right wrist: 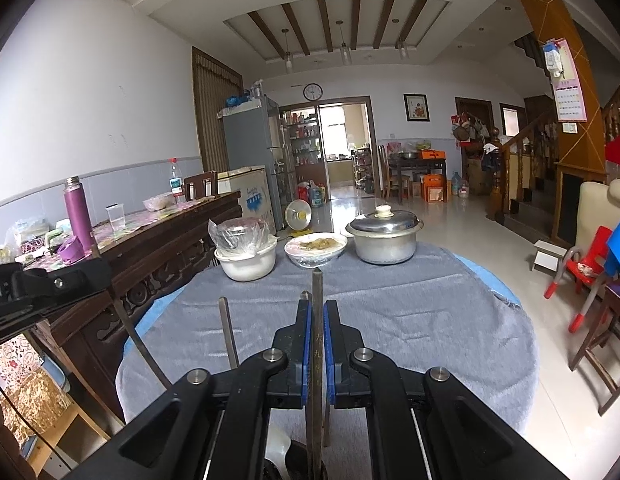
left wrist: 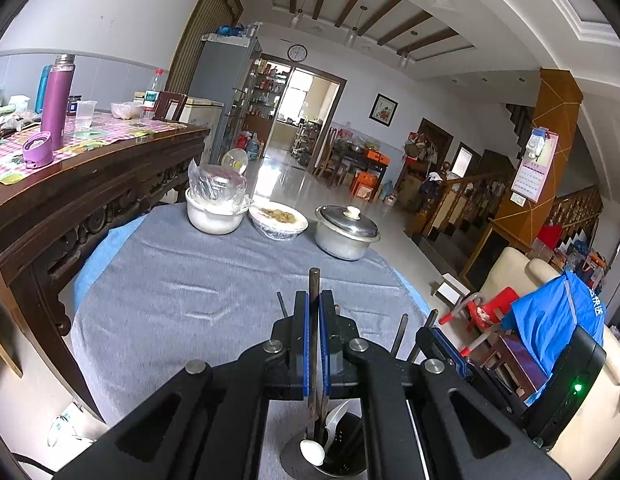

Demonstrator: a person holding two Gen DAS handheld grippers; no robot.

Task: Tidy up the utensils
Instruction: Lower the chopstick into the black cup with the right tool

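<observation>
Left tongs [left wrist: 314, 300] clamped nearly flat on a dark chopstick [left wrist: 314, 280], stick running up between the blue pads, its lower end down in the utensil holder [left wrist: 330, 456] right below the camera. Right tongs [right wrist: 318, 308] same story: pinched tight on a second chopstick [right wrist: 317, 292], printed characters visible on its shaft, lower end dropping out of view toward a dark rim at the frame bottom, probably the same holder

Holder is a perforated metal cup on the grey-clothed table [left wrist: 181, 280]; a white spoon [left wrist: 313, 451] and a pale ladle-type utensil already sit in it. More loose chopsticks [right wrist: 227, 332] stick up beside the tongs in both views, so the pair being held looks like part of a bundle being stood upright

Both sticks are held near-vertical, which makes sense: tips go down into the cup and the long end stays clear of the tongs. My read is this is the insertion or settling step, not yet released

Far edge of table: white bowl with plastic wrap [left wrist: 215, 212], covered dish of food [left wrist: 277, 220], lidded steel pot [left wrist: 347, 232], all well apart from the work zone

Risk: letting go while a stick leans could tip it against the rim
</observation>
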